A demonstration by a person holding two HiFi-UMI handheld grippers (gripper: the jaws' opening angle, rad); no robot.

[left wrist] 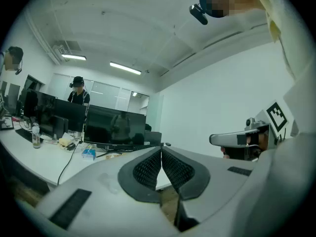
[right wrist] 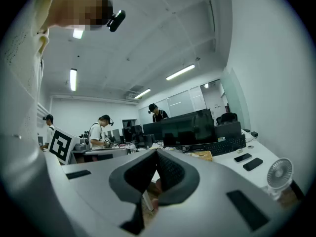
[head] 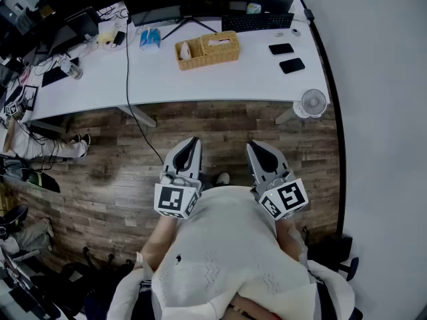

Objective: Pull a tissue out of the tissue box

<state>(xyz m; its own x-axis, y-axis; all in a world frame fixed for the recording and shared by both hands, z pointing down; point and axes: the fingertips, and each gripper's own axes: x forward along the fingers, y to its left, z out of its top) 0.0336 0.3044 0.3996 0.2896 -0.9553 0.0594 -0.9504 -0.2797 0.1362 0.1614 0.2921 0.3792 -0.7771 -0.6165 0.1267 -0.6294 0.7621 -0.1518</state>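
Note:
The tissue box (head: pixel 220 46) is a woven wicker case on the white desk (head: pixel 200 79), with a matching wicker basket (head: pixel 188 54) joined at its left. It shows small in the right gripper view as the tissue box (right wrist: pixel 202 155) beyond the jaws. Both grippers hang over the wooden floor, close to the person's chest and well short of the desk. The left gripper (head: pixel 195 141) is shut with nothing in it, its jaws meeting in its own view as the left gripper (left wrist: pixel 161 150). The right gripper (head: pixel 251 145) is likewise shut and empty, also seen as the right gripper (right wrist: pixel 156 152).
On the desk lie a keyboard (head: pixel 257 22), two phones (head: pixel 281 49) (head: pixel 291 65), a blue pack (head: pixel 149 37) and a bottle (head: pixel 70 69). A small white fan (head: pixel 312 103) stands below the desk's right end. A black cable (head: pixel 133 105) drops to the floor. Other people work at desks behind.

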